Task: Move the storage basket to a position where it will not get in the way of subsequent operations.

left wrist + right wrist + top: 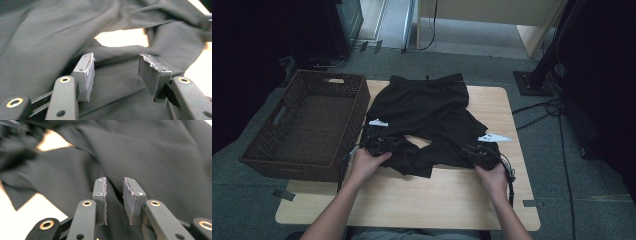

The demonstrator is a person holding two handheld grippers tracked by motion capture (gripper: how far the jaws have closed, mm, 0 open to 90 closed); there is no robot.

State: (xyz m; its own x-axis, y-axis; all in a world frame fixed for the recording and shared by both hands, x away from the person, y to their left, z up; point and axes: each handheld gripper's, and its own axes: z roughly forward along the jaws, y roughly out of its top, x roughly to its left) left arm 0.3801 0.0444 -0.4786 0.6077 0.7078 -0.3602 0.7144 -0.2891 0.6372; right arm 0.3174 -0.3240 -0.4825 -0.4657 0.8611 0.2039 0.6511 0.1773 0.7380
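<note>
Both forearms come in from 6 o'clock on my feed. Left gripper (116, 72) has its jaws wide apart over the black shorts (427, 115), nothing pinched. Right gripper (114, 200) jaws show a narrow gap over the cloth, no fold clamped. Shorts lie spread mid-table (452, 200), wicker basket (307, 125) at 9 o'clock.

A light wooden table (452, 200) stands on grey carpet, carrying a pair of black shorts (427, 107) spread across its far middle, and a dark woven basket (307, 125) just left of the shorts, overhanging the table's left edge.
</note>
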